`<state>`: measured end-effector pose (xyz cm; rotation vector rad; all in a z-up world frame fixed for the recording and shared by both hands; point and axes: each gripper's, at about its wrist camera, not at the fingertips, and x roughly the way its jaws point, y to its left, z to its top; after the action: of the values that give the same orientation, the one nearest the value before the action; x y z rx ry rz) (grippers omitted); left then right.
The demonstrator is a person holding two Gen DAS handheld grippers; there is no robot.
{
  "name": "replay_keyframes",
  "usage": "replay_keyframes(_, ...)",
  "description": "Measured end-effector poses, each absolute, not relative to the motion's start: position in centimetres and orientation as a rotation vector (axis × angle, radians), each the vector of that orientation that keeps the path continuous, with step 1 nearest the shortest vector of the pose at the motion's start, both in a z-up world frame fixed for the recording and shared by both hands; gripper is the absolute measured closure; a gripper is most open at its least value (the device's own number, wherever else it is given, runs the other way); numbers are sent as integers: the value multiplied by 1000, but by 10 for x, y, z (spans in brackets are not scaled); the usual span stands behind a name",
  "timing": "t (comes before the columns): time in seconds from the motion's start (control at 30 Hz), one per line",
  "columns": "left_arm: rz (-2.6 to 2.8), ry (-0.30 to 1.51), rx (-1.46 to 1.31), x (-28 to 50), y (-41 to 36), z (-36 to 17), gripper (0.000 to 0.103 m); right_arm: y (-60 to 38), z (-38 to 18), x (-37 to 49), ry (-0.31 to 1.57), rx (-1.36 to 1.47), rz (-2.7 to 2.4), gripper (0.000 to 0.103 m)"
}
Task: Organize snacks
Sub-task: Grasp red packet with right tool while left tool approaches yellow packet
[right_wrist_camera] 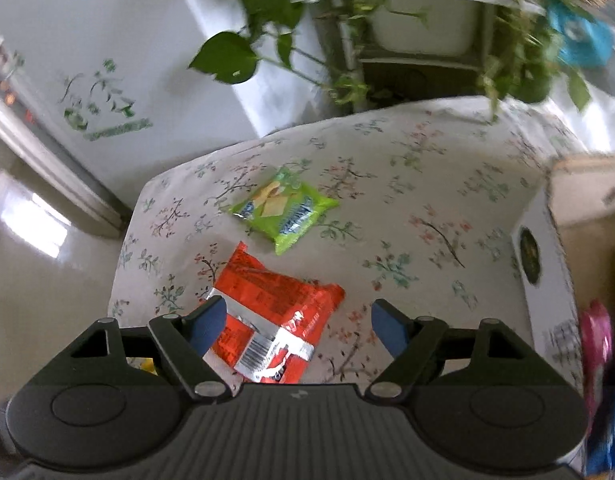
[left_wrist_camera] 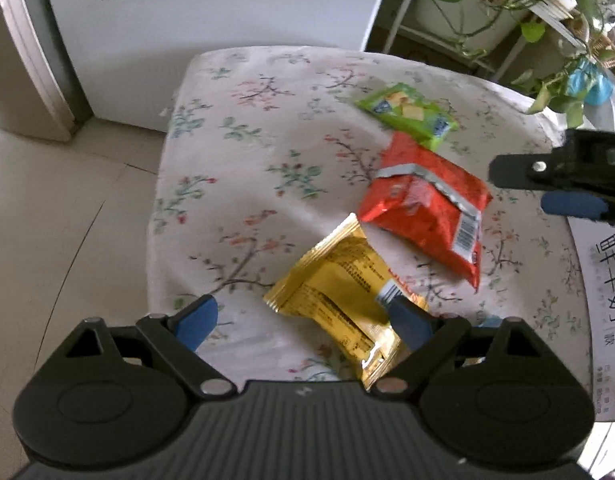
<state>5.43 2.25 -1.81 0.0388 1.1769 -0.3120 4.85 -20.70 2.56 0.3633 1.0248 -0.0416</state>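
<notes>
Three snack packets lying on the floral-cloth-covered surface (left_wrist_camera: 243, 152): a crinkled yellow foil packet (left_wrist_camera: 339, 300), a red foil packet with a silver torn seam and barcode (left_wrist_camera: 427, 208) just beyond it and nearly touching, and a green plastic cracker packet (left_wrist_camera: 407, 114) just past the red one. To the right of the red packet, a white printed cardboard box (right_wrist_camera: 547, 280) standing open, with pink and blue wrappers apparently already inside, so probably the place for the rest. Left tool (left_wrist_camera: 303, 320) spread wide, hovering low over the yellow packet's near end, right pad (left_wrist_camera: 407, 320) overlapping the packet's edge, nothing gripped. Right tool (right_wrist_camera: 299, 322) likewise wide apart, above the red packet's near end, left pad (right_wrist_camera: 209, 320) in front of the silver seam, holding nothing. Best handled by centring each tool so both pads straddle the packet, coming down until the pads bracket the puffed middle or a sealed end, then closing gently; foil likely slippery and the contents crushable, so a light pinch on the crimped seam probably safer than a squeeze across the body. Worth lifting straight up to avoid dragging the cloth, and keeping the two tools well apart on the way towards the box.
</notes>
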Motion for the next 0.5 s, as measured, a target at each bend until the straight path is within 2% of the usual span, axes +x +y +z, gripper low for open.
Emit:
replay_keyframes(0.3,-338,1209,-27,51,30,-18,11,-182,9,80,1011,260,98,19)
replay_keyframes(0.5,-340,1216,-8,51,20,-21,11,-170,-3,87,1062,184,142,14)
